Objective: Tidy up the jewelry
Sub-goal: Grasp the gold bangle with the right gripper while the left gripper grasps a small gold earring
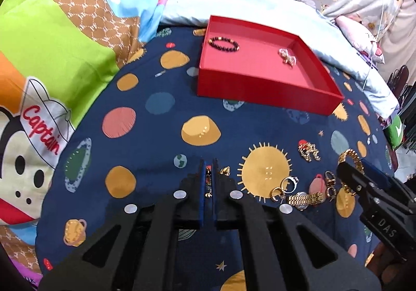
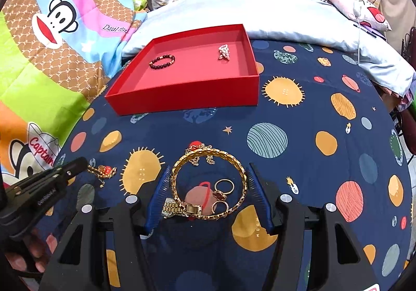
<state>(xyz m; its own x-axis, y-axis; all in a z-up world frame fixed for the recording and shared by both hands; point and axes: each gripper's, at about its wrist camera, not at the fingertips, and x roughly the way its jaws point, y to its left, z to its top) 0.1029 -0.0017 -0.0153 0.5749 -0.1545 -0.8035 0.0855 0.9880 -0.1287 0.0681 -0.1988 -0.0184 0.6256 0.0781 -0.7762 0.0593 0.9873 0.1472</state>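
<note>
The left gripper point(image 1: 208, 164) is pinching a small gold chain piece point(image 2: 102, 171) between shut pads; the right gripper point(image 2: 208, 187) is clasping a stiff woven gold bangle point(image 2: 208, 181) across its width. Both should be lifting level toward the far red cardboard tray point(image 2: 182, 98), where 2 pieces are already lying.

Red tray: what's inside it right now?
Inside the red tray lie two pieces: a dark beaded bracelet toward its left side and a small pale pearl-like piece toward the right. They lie apart. The near wall hides a strip of the floor.
</note>
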